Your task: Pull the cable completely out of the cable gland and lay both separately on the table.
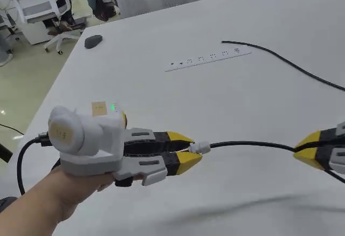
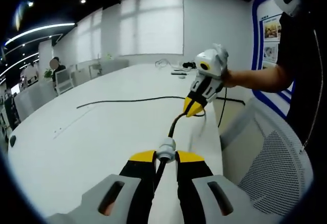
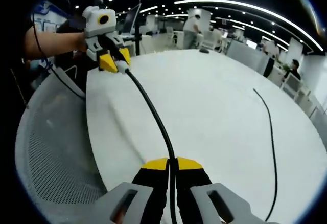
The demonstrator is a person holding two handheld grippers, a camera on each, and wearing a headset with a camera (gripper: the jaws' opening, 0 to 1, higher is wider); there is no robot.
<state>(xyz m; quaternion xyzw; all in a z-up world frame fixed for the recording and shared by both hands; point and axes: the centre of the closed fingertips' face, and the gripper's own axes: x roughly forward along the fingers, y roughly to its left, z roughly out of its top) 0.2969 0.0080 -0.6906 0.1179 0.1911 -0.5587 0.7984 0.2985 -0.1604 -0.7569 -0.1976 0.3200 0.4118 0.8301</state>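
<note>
A black cable (image 1: 250, 145) hangs taut above the white table (image 1: 215, 101) between my two grippers. Its left end runs into a small white cable gland (image 1: 199, 148). My left gripper (image 1: 190, 150) is shut on that gland, which pokes out between the yellow tips in the left gripper view (image 2: 166, 149). At the right edge my right gripper (image 1: 307, 150) is shut on the cable, and the cable (image 3: 153, 116) runs from between its yellow jaws toward the left gripper (image 3: 113, 63). The right gripper (image 2: 195, 107) is ahead in the left gripper view.
A white power strip (image 1: 207, 59) with its black cord (image 1: 291, 63) lies across the far middle of the table. A dark mouse (image 1: 92, 41) sits near the far left edge. A mesh chair (image 3: 56, 147) stands beside the table. Office chairs and people are beyond.
</note>
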